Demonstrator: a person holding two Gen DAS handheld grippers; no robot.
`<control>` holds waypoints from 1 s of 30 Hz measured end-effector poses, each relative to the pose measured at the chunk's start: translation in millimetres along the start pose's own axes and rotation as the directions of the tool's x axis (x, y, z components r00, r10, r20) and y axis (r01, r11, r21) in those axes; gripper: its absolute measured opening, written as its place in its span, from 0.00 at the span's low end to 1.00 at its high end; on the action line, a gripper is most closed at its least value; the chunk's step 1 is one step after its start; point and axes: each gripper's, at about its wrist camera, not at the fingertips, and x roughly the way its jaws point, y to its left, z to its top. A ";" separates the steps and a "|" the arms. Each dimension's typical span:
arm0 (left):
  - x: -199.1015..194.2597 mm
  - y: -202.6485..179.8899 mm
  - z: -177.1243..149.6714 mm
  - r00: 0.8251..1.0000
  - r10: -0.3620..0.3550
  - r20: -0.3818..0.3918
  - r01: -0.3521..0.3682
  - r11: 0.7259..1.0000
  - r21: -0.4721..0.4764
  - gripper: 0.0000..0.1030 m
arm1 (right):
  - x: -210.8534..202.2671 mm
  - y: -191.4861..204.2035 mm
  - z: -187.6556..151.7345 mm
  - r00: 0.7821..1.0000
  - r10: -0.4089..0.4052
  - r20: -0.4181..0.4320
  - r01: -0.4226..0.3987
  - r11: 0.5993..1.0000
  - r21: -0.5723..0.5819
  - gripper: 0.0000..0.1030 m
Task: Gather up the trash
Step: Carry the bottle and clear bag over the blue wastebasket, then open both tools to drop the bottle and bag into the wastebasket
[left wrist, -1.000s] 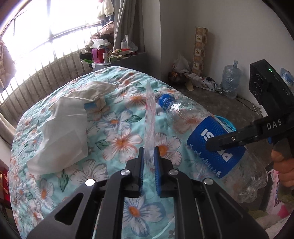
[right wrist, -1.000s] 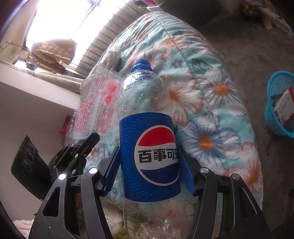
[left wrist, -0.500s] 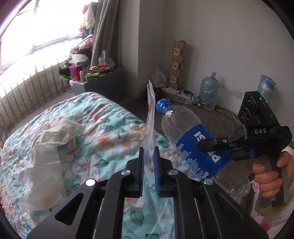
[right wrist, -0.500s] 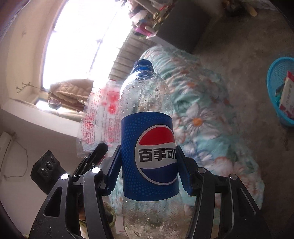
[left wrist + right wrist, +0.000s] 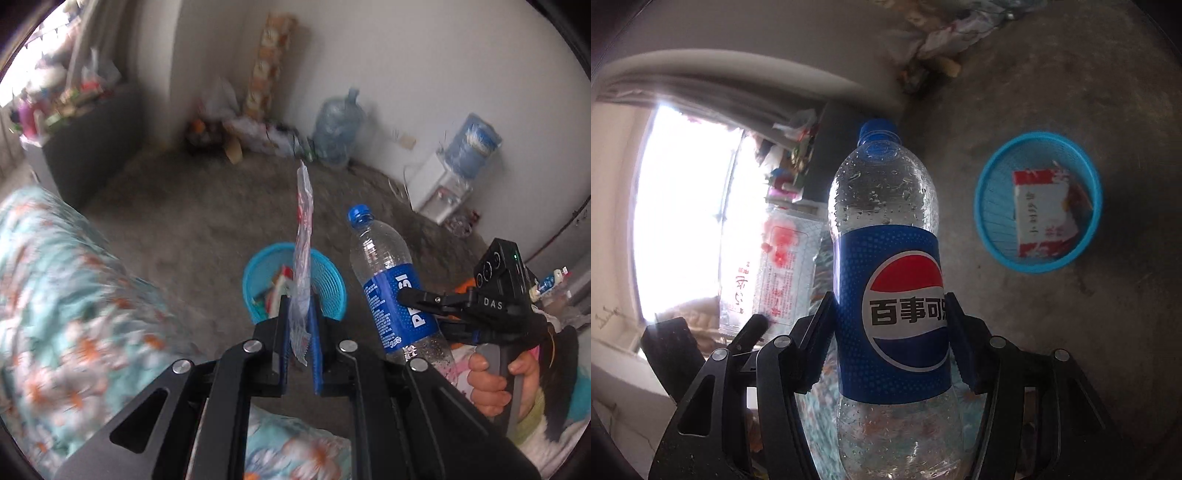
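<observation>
Left wrist view: our left gripper [image 5: 300, 334] sits at the lower centre, its blue pads pinched nearly together on a clear plastic wrapper [image 5: 303, 236] with red print, which stands edge-on and rises toward 12 o'clock. Directly behind the wrapper, on the grey floor [image 5: 177, 229], stands a blue mesh basket [image 5: 332, 291] with some packaging already lying inside it. At 3 o'clock from our left gripper we see the right gripper [image 5: 413, 299], held by a hand [image 5: 491, 380] on its grey handle; its fingers clamp the blue label of a Pepsi bottle [image 5: 388, 284], which tilts with its blue cap toward 12 o'clock. A floral bedcover [image 5: 62, 295], blurred, fills the 9 o'clock side. Along the far wall stand a large water jug [image 5: 338, 129] and a water dispenser [image 5: 443, 188].

Right wrist view: our right gripper [image 5: 890, 339] has its two fingers standing about half apart, one pressed on each side of the bottle [image 5: 886, 258] at label height; the bottle is clear, beaded with droplets inside, and appears empty. At 2 o'clock from the bottle the basket [image 5: 990, 221] stands on the floor [image 5: 1108, 332], well apart from the bottle, with a red-and-white carton [image 5: 1043, 214] inside. At 9 o'clock from the bottle the wrapper [image 5: 768, 266] shows flat-on, its lower edge held in the left gripper [image 5: 753, 325], whose tips alone are visible here.
</observation>
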 end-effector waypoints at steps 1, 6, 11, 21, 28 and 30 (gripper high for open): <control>18.7 1.2 7.0 0.999 -0.019 -0.044 0.018 1.000 -0.015 0.09 | 0.7 -12.0 3.2 1.000 -0.010 0.003 0.010 0.999 0.034 0.53; 106.2 5.8 30.8 0.975 0.003 -0.222 -0.012 0.999 -0.043 0.09 | 17.5 -50.1 16.5 0.998 -0.055 0.000 0.054 0.988 0.146 0.53; 185.1 3.4 46.5 0.934 0.057 -0.352 -0.065 0.998 -0.013 0.09 | 23.2 -65.5 24.2 0.997 -0.073 -0.005 0.073 0.978 0.196 0.53; 286.4 14.1 45.0 0.867 0.209 -0.452 -0.204 0.977 0.059 0.30 | 13.4 -92.9 26.3 0.994 -0.106 0.000 0.103 0.961 0.258 0.54; 289.2 31.6 46.6 0.892 0.180 -0.416 -0.187 0.982 0.023 0.38 | 13.9 -100.8 23.4 0.993 -0.120 -0.008 0.118 0.953 0.280 0.54; 287.8 35.1 48.3 0.897 0.181 -0.405 -0.193 0.981 0.010 0.38 | 15.3 -100.0 23.5 0.992 -0.125 -0.014 0.124 0.951 0.283 0.54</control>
